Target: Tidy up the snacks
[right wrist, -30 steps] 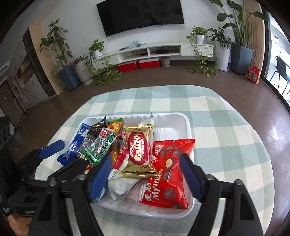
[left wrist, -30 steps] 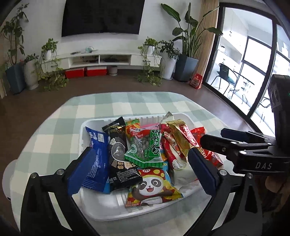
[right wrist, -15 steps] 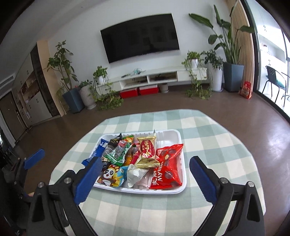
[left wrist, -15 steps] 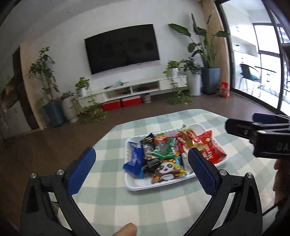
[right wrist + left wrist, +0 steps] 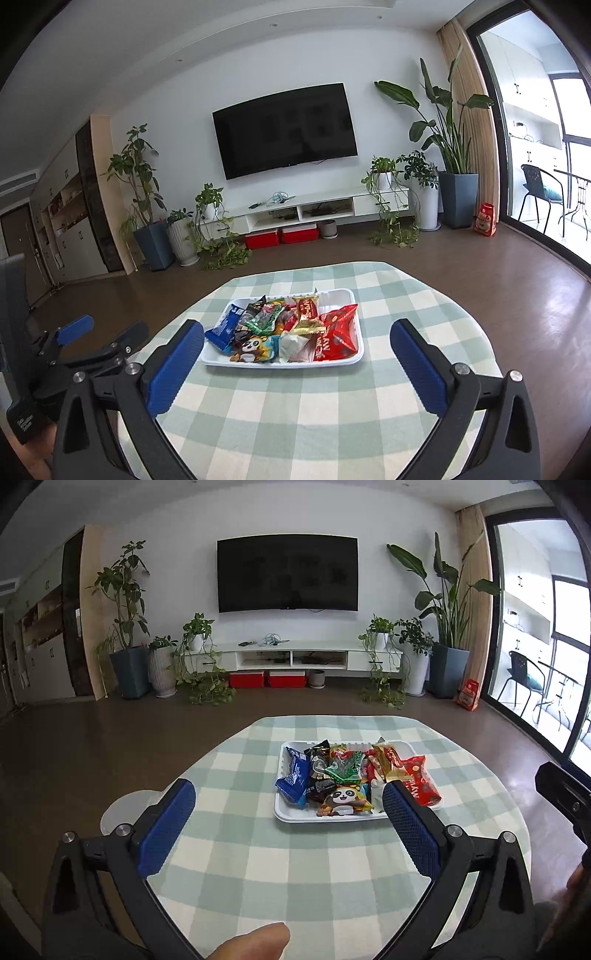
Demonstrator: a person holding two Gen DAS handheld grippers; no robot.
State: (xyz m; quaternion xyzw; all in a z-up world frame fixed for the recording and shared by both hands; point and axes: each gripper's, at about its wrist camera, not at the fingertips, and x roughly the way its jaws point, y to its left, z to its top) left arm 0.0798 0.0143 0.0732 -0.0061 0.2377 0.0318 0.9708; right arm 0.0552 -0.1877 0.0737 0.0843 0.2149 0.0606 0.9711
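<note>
A white tray [image 5: 291, 815] holds several snack packs on the green checked tablecloth [image 5: 295, 867]: a blue pack [image 5: 293, 781], a panda pack [image 5: 343, 799], a green pack [image 5: 345, 770], a gold pack [image 5: 389, 764] and a red pack [image 5: 423, 784]. The tray also shows in the right wrist view [image 5: 280, 361]. My left gripper [image 5: 286, 829] is open and empty, well back from the tray. My right gripper [image 5: 297, 369] is open and empty, also back from the tray. The left gripper shows at the left of the right wrist view [image 5: 99, 334].
The round table's edges fall off to brown floor on all sides. A white round thing [image 5: 125, 806] pokes out at the table's left edge. A TV wall with a low cabinet [image 5: 291, 657] and potted plants stands far behind. A thumb [image 5: 251, 941] shows at the bottom.
Both grippers have pulled back and up from just over the tray to well clear of it. Both stayed open and empty. The snacks have not moved.
</note>
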